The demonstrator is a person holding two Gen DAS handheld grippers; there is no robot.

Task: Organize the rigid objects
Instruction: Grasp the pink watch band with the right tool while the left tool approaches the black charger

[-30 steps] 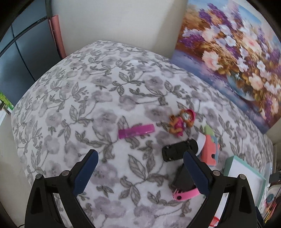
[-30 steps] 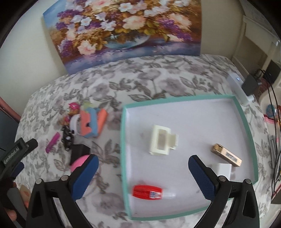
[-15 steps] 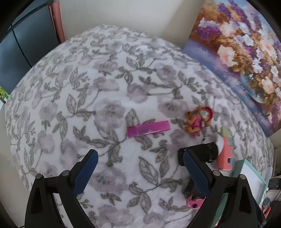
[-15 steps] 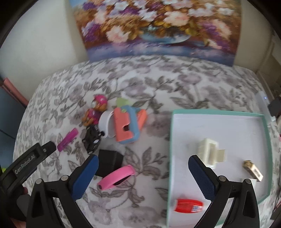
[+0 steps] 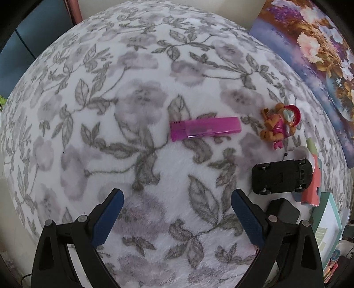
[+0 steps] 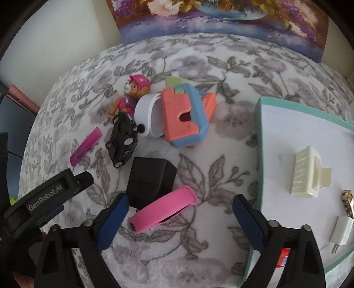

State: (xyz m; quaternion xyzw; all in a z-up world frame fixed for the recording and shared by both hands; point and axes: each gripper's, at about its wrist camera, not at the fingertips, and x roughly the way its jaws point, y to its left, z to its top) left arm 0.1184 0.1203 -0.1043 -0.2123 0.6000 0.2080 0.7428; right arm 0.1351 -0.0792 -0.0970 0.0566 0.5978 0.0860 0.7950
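Observation:
My left gripper point(image 5: 177, 215) is open and empty above the floral blanket, a short way in front of a magenta lighter point(image 5: 204, 128). An upturned black toy car point(image 5: 282, 176) and a pup figure point(image 5: 281, 127) lie to its right. My right gripper point(image 6: 180, 216) is open and empty, with a pink band point(image 6: 162, 210) just ahead between its fingers. Behind the band sit a black box point(image 6: 151, 180), the toy car point(image 6: 122, 139), the lighter point(image 6: 85, 147), the pup figure point(image 6: 132, 98) and a coral-and-blue block point(image 6: 184, 117). The teal-rimmed tray point(image 6: 257, 155) lies at right.
The tray holds a cream clip point(image 6: 306, 175), a gold connector point(image 6: 348, 206), a white plug point(image 6: 339, 230) and a red item mostly hidden by my finger. A white ring point(image 6: 145, 110) leans by the block. A flower painting point(image 6: 221, 15) stands against the back wall. The left gripper's body point(image 6: 44, 199) shows at lower left.
Both grippers have moved left and lower toward the blanket. The lighter now sits centred ahead of the left one. The right one has left the tray and now frames the pink band.

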